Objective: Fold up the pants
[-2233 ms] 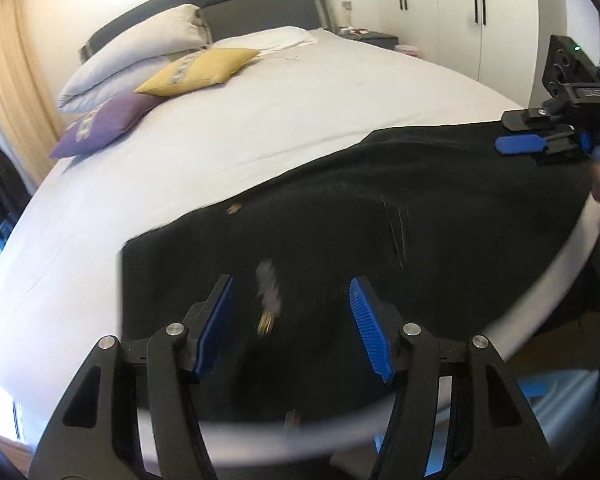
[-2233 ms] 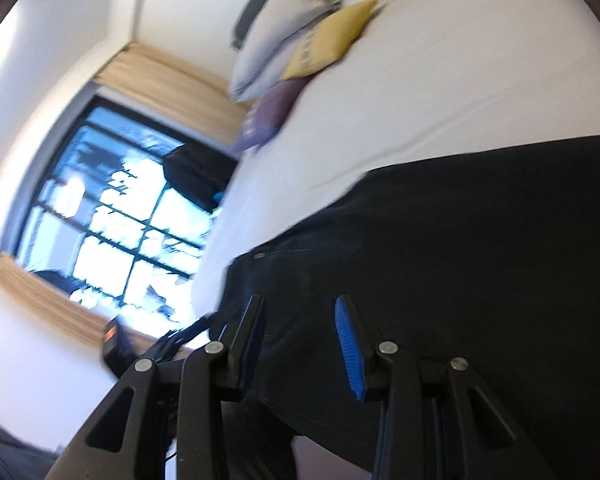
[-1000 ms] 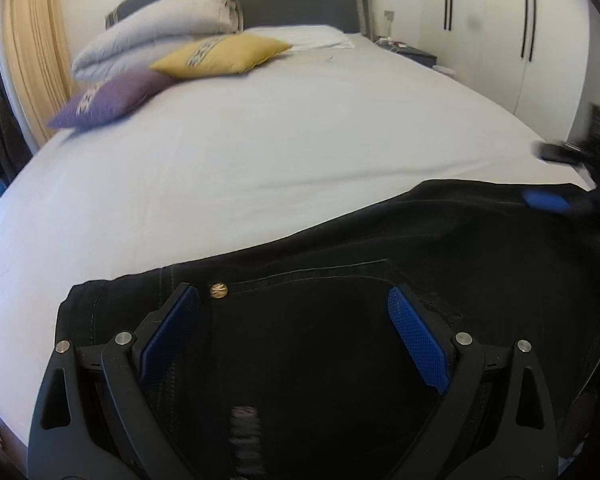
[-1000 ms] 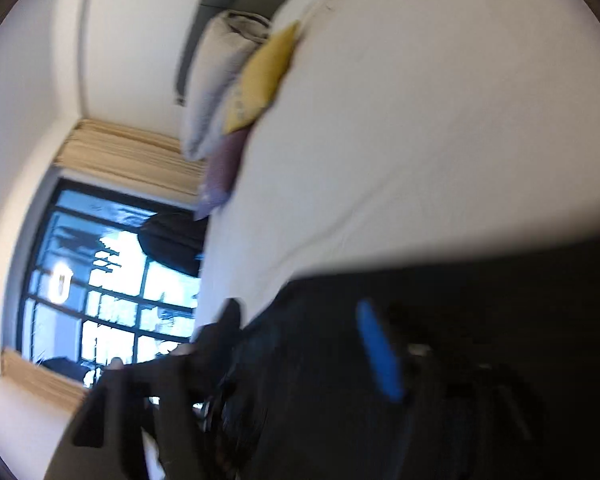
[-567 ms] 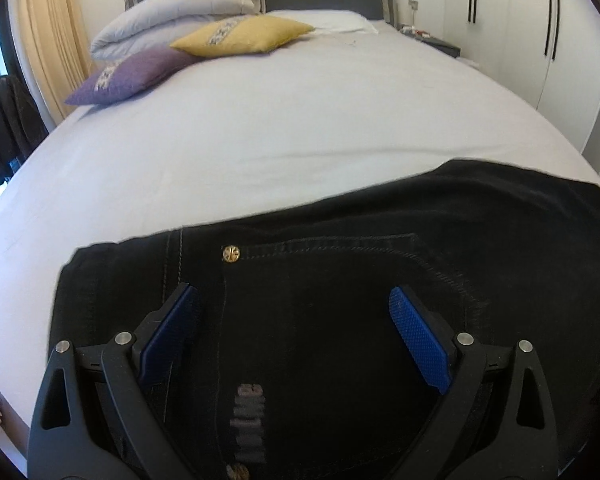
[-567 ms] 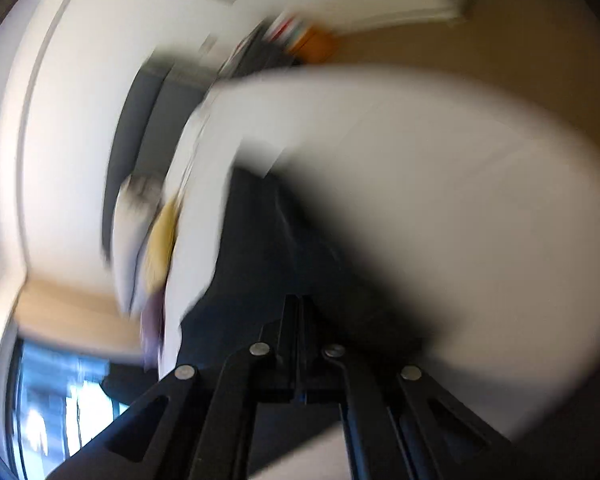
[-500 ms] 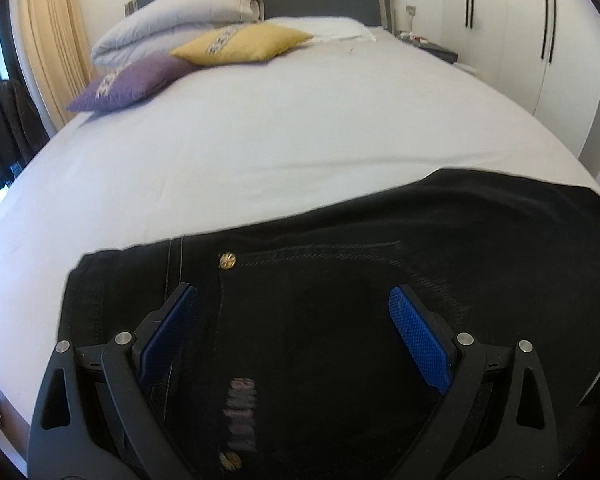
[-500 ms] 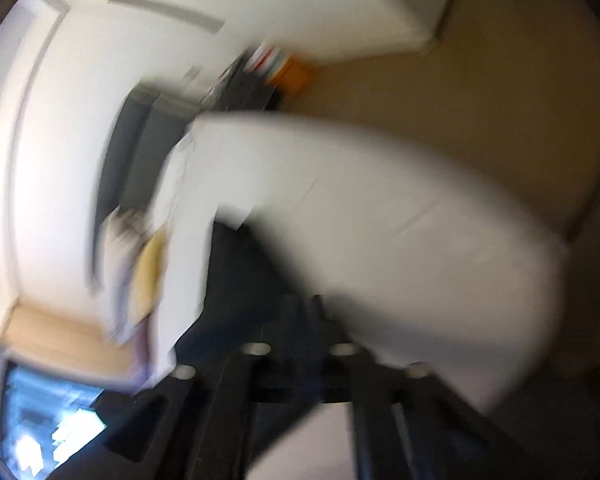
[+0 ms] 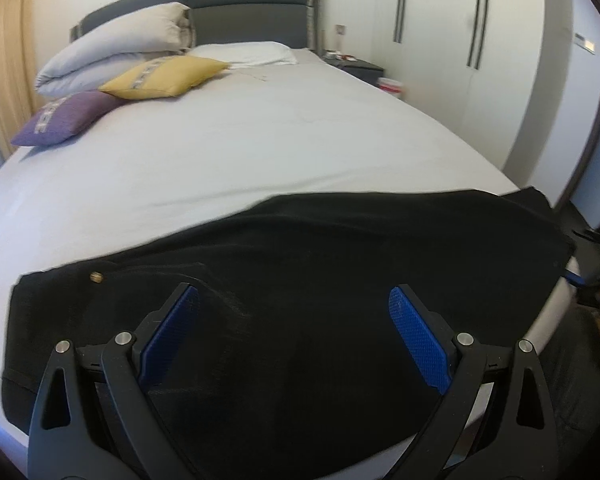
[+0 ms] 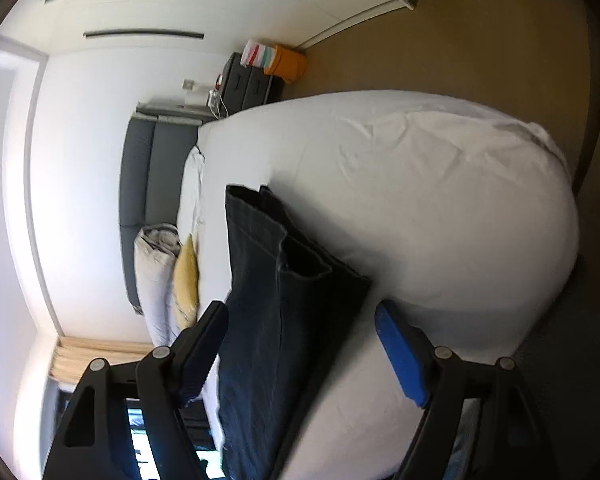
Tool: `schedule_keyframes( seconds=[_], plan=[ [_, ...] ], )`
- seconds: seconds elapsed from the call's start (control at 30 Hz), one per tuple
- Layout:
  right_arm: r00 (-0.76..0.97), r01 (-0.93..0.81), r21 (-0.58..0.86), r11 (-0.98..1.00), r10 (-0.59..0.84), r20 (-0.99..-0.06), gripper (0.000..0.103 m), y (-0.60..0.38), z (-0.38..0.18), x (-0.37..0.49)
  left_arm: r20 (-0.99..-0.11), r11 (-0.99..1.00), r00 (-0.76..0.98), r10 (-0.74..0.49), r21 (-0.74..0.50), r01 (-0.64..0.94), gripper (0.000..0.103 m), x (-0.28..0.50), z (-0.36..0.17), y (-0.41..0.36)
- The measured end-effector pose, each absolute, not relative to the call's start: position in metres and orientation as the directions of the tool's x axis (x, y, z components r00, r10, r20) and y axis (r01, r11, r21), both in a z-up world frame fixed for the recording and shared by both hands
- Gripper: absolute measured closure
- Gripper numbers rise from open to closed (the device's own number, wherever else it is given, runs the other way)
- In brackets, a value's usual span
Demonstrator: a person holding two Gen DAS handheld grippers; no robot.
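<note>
Black denim pants [image 9: 300, 300] lie flat across the near edge of a white bed [image 9: 240, 152], waist with a brass rivet [image 9: 96, 277] at the left, leg hems at the right. My left gripper [image 9: 292, 320] is open and empty above the pants' middle. In the right wrist view the image is rolled sideways; the pants' leg hems [image 10: 284, 264] lie at the bed's corner. My right gripper [image 10: 300, 344] is open and empty, just short of the hems. It shows as a blur at the left wrist view's right edge [image 9: 596, 264].
Pillows, a yellow cushion [image 9: 164, 76] and a purple cushion [image 9: 68, 118] lie at the grey headboard [image 9: 252, 20]. A dark nightstand [image 10: 248, 80] and an orange bin [image 10: 284, 64] stand beside the bed. White wardrobes [image 9: 460, 40] line the right wall.
My right gripper swung away from the pants' middle to the leg-hem end, was shut on the way and is now open. My left gripper shifted right along the pants and stayed open.
</note>
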State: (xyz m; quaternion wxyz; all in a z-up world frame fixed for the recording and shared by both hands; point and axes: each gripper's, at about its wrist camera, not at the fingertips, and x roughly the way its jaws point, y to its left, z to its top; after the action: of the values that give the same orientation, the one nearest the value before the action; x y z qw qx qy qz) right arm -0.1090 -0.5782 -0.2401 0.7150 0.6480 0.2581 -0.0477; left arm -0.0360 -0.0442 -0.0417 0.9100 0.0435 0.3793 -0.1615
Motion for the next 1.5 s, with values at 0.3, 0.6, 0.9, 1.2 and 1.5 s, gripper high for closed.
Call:
schedule_keyframes(
  seconds=[0.3, 0.6, 0.9, 1.2, 1.5],
  plan=[
    [0.939, 0.256, 0.964, -0.064, 0.254, -0.233, 0.031, -0.589, -0.263, -0.105, -0.73, 0.918, 0.6, -0.328, -0.097, 0.384, 0.005, -0.058, -0.051, -0.092],
    [0.93, 0.327, 0.943, -0.069, 0.202, -0.307, 0.058, -0.582, -0.258, -0.121, -0.726, 0.894, 0.585, -0.362, -0.092, 0.439, 0.005, -0.055, -0.053, -0.118],
    [0.932, 0.28, 0.95, -0.139, 0.277, -0.234, 0.063, -0.589, -0.276, -0.096, -0.736, 0.875, 0.554, -0.388, -0.107, 0.471, 0.005, -0.063, -0.061, -0.131],
    [0.985, 0.009, 0.956, -0.292, 0.165, 0.041, 0.062, -0.598, -0.291, -0.106, -0.747, 0.864, 0.53, -0.402, -0.118, 0.49, 0.005, -0.07, -0.068, -0.137],
    [0.977, 0.059, 0.984, -0.169, 0.212, -0.023, 0.048, -0.606, -0.27, -0.105, -0.756, 0.847, 0.504, -0.417, -0.121, 0.518, 0.005, -0.07, -0.077, -0.148]
  ],
)
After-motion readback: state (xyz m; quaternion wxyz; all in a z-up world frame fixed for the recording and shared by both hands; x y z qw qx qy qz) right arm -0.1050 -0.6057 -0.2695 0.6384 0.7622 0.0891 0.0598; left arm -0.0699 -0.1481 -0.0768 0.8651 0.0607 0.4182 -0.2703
